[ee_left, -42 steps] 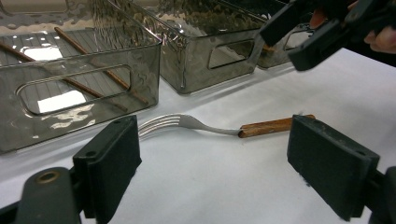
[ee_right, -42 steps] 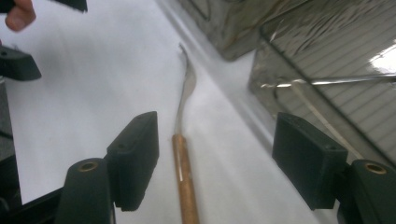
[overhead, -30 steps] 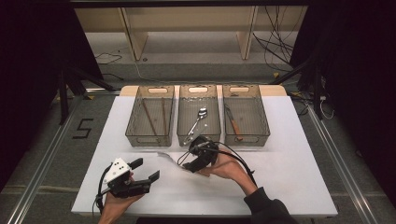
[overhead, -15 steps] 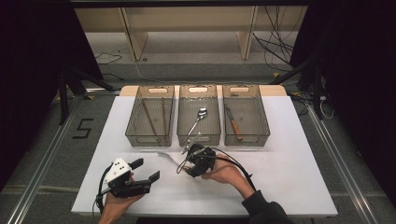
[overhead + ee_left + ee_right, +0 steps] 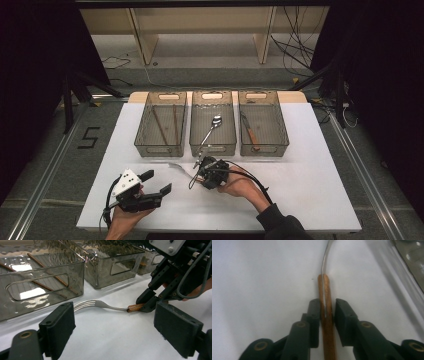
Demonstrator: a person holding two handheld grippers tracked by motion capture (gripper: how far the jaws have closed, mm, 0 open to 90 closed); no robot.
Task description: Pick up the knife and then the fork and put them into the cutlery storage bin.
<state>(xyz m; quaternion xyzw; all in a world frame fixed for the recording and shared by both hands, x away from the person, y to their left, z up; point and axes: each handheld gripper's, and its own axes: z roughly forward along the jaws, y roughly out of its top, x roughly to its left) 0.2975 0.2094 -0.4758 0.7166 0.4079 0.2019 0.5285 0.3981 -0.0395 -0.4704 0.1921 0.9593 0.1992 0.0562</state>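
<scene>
A fork (image 5: 181,168) with a wooden handle lies on the white table in front of the middle bin, its tines pointing left. My right gripper (image 5: 200,172) is low over the table at the handle end. Its jaws have just been closing, and in the right gripper view both pads (image 5: 315,312) press the sides of the handle (image 5: 325,287). The left gripper view has the fork (image 5: 100,305) flat on the table with the right gripper (image 5: 147,305) on its handle tip. My left gripper (image 5: 156,182) rests near the front left of the table, open and holding nothing (image 5: 118,327).
Three clear bins stand in a row at the back of the table (image 5: 310,190). The left bin (image 5: 145,147) holds chopsticks, the middle bin (image 5: 212,149) a spoon, and the right bin (image 5: 280,145) a wooden-handled knife. A cable trails from the right gripper across the table.
My right gripper has sunk a little onto the table and its jaws have closed around the fork's handle. The left gripper has kept still.
</scene>
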